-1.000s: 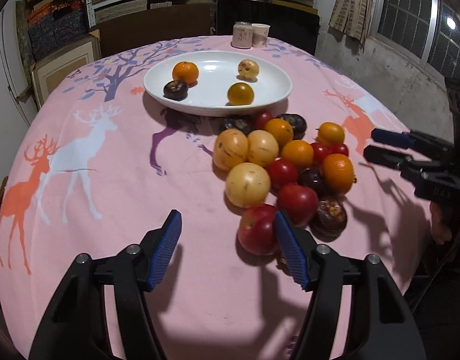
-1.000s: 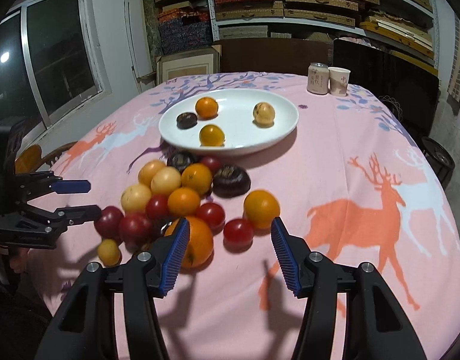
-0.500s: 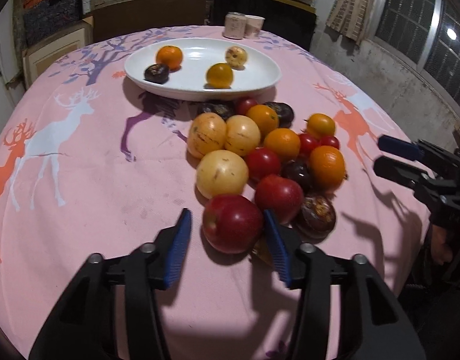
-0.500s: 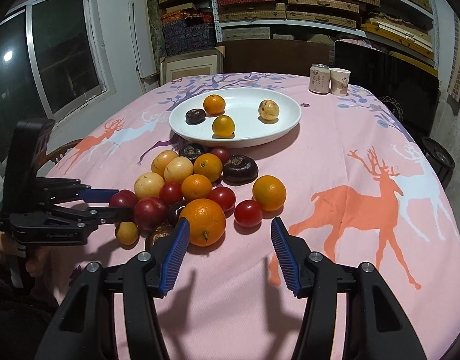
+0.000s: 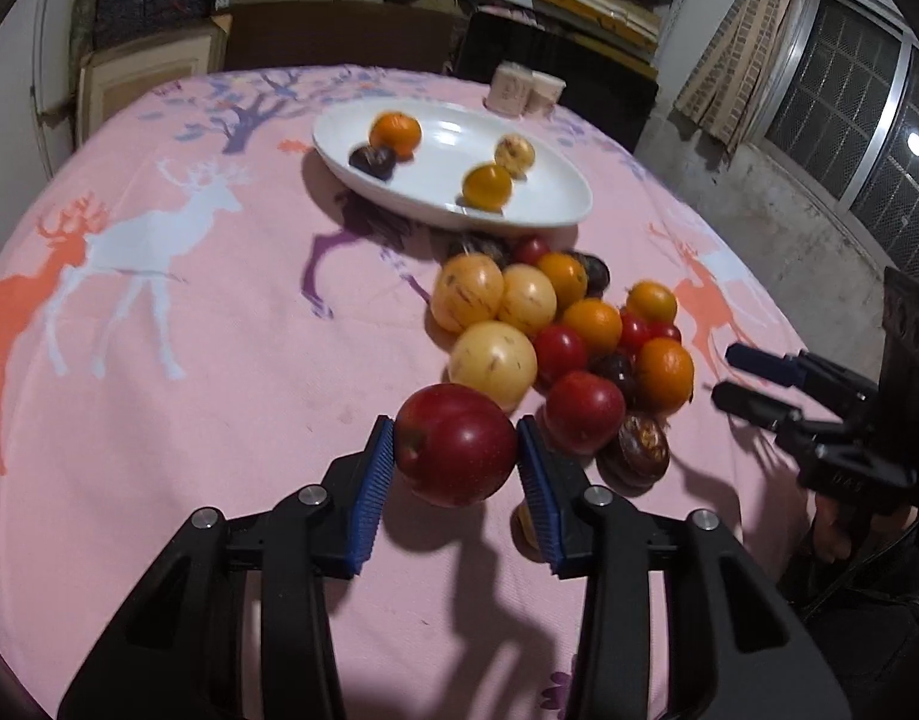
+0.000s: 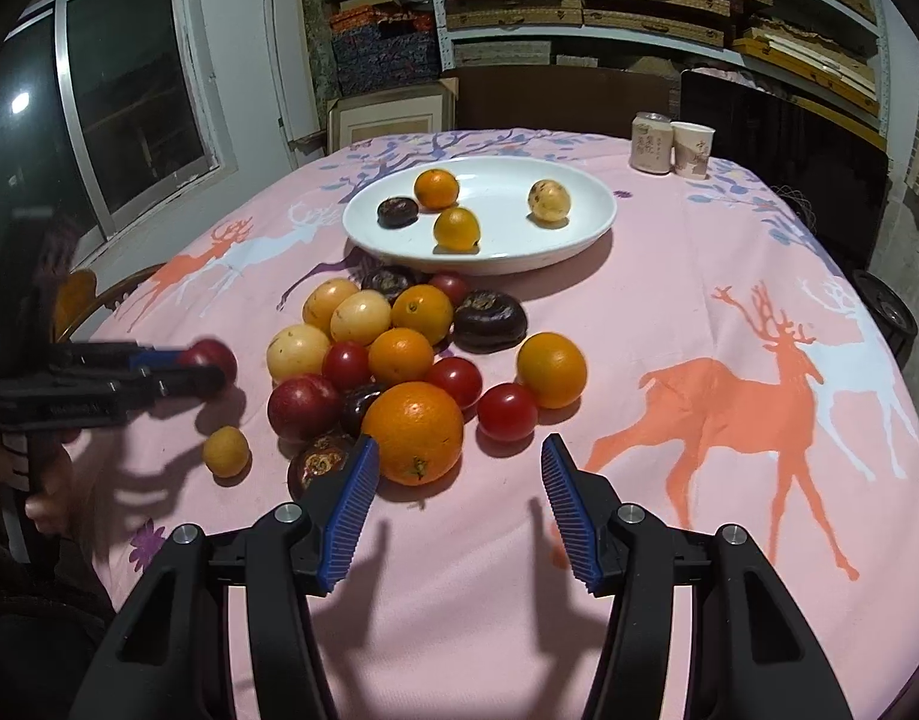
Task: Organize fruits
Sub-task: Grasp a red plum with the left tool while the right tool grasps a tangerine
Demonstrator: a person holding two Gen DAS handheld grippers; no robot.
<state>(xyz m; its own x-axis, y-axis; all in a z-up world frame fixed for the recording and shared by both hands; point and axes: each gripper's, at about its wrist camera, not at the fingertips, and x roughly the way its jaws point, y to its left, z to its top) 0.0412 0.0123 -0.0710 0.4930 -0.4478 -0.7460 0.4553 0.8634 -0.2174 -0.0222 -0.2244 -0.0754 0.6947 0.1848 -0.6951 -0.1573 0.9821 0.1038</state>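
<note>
My left gripper (image 5: 456, 450) is shut on a red apple (image 5: 455, 445) and holds it above the pink cloth, near the pile of fruit (image 5: 555, 324). In the right wrist view the left gripper (image 6: 189, 375) shows at the far left with the red apple (image 6: 216, 357). My right gripper (image 6: 456, 480) is open and empty, just behind a large orange (image 6: 413, 432) at the pile's near edge. A white oval plate (image 6: 585, 222) behind the pile holds two oranges, a dark fruit and a pale yellow fruit.
A can (image 6: 651, 143) and a paper cup (image 6: 692, 150) stand at the table's far edge. A small yellow fruit (image 6: 226, 451) lies apart at the pile's left. Shelves with boxes and a window line the room.
My left gripper closed on the red apple and lifted it off the cloth. The right gripper stayed open and drew back a little from the pile.
</note>
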